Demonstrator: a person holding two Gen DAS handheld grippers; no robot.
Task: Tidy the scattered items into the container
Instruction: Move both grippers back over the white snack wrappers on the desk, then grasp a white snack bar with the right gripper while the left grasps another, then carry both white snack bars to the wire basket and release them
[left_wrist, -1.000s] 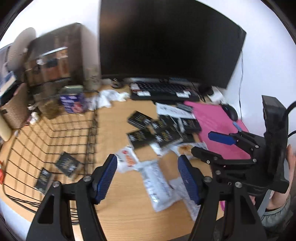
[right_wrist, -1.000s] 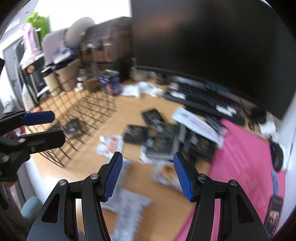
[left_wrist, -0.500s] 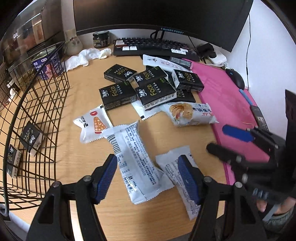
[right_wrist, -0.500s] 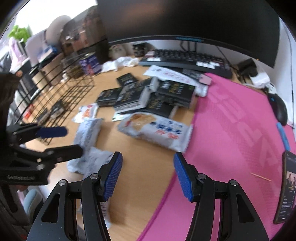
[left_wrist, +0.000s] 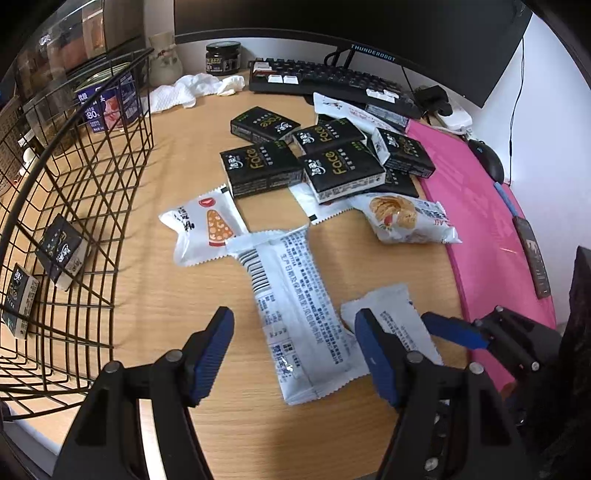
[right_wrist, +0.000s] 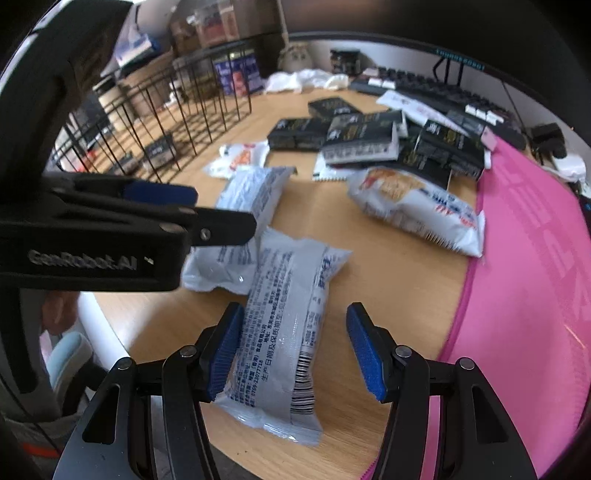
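My left gripper (left_wrist: 295, 350) is open low over the wooden desk, its jaws either side of the near end of a long white snack packet (left_wrist: 295, 314). My right gripper (right_wrist: 291, 350) is open around a second white packet (right_wrist: 284, 332), which lies between its jaws; this packet also shows in the left wrist view (left_wrist: 391, 317). A black wire basket (left_wrist: 74, 177) stands at the left with two small black boxes (left_wrist: 62, 251) inside. Several black "Face" boxes (left_wrist: 340, 170), a pizza-print packet (left_wrist: 203, 229) and a pastry packet (left_wrist: 410, 221) lie scattered further out.
A pink desk mat (left_wrist: 480, 206) covers the right side, with a phone (left_wrist: 532, 258) and mouse (left_wrist: 487, 162) on it. A keyboard (left_wrist: 332, 81), monitor, jar (left_wrist: 221, 59), white cloth (left_wrist: 192, 88) and blue tin (left_wrist: 107, 103) stand at the back.
Both grippers have come down and forward toward the desk. The left now straddles the long packet; the right has closed in on the second white packet.
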